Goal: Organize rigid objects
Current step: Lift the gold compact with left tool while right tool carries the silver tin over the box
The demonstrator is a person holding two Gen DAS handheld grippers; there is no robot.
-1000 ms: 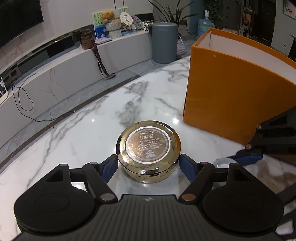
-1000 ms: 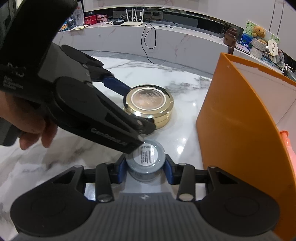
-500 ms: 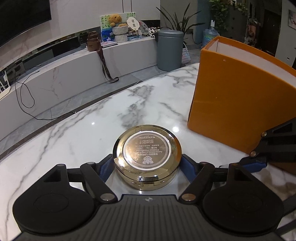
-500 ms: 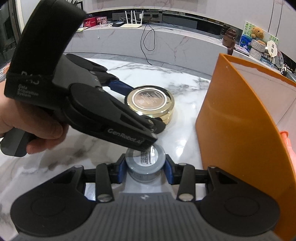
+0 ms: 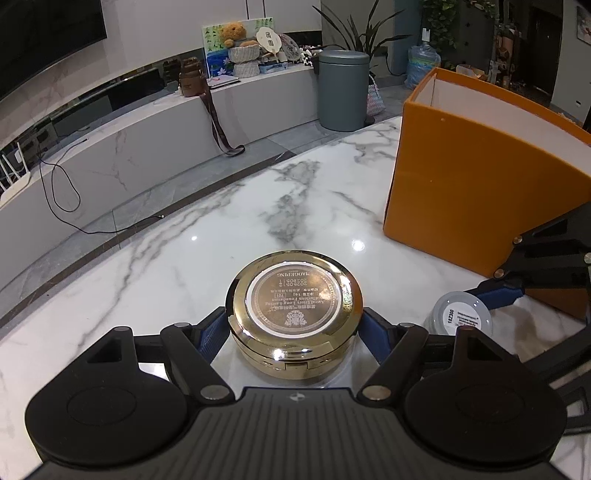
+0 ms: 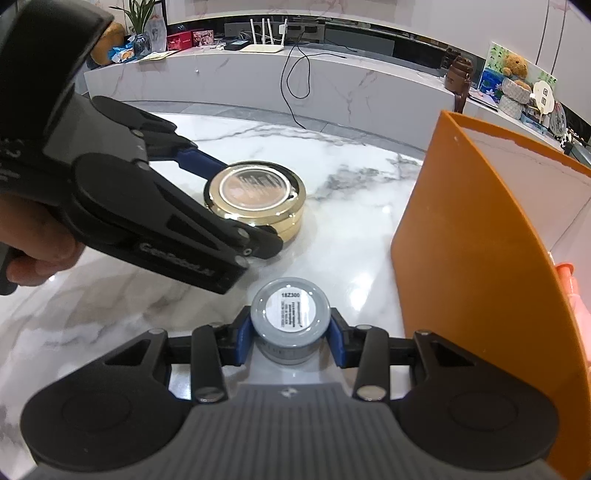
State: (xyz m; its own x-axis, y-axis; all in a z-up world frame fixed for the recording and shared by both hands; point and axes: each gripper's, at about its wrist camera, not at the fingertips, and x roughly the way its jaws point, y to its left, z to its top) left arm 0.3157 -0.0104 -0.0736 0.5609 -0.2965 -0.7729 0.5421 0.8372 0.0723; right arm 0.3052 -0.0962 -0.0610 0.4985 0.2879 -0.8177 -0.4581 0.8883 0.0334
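Gold compact [image 5: 293,315]: round, mirror-finish, label face up, lying flat on the marble tabletop [image 5: 221,236]. Left hand-held gripper [image 5: 291,328] is clenched on it, one blue pad touching each side. Compared with a second ago, the view over the compact looks higher and more of the tabletop shows beyond it; whether the compact has left the surface cannot be told.

Grey jar [image 6: 290,321]: small, white sticker on its lid, standing just right of the compact and apart from it. Right hand-held gripper [image 6: 290,334] grasps it at both sides. The left tool, which overlapped the jar in the right wrist view a moment back, now sits clear of it.

Orange box [image 5: 480,177]: tall, open-topped, white inside, on the tabletop to the right of both items, near the jar.

Assessment: both rigid items are secured, neither is in the box yet. The likely next step is a lift over the box wall; the polished compact may slip in the pads.

Background: grey bin [image 5: 343,90], low marble ledge with teddy bear [image 5: 232,31].
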